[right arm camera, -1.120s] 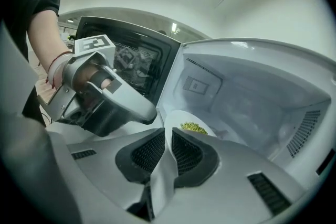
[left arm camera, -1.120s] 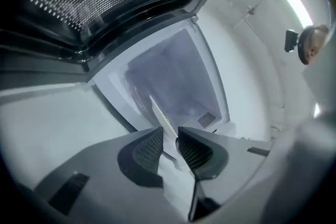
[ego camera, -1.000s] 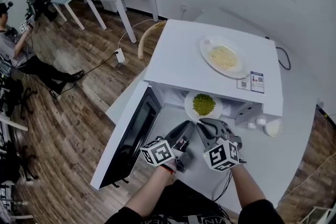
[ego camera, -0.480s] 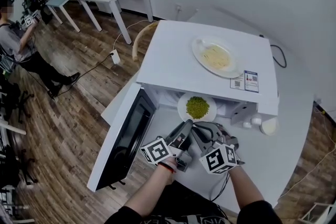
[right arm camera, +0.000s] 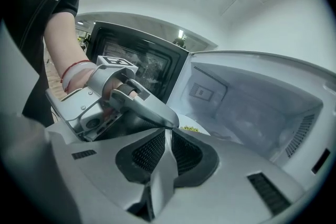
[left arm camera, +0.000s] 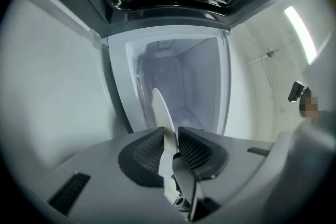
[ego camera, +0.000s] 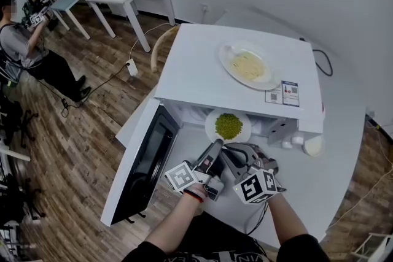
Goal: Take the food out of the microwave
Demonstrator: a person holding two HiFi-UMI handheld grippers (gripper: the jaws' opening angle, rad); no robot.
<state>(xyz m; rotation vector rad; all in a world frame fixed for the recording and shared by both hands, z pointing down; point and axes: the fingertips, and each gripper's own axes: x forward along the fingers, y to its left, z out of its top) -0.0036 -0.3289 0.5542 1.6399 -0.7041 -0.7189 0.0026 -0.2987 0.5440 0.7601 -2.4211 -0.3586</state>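
Barely anything's moved: left gripper (ego camera: 218,144) and right gripper (ego camera: 229,150) stay clamped on the pea plate (ego camera: 212,126); I'd draw it out level, slowly.

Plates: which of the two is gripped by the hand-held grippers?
The plate of green food, clamped by the left hand-held gripper and right hand-held gripper. The plate of pale food sits atop the microwave.
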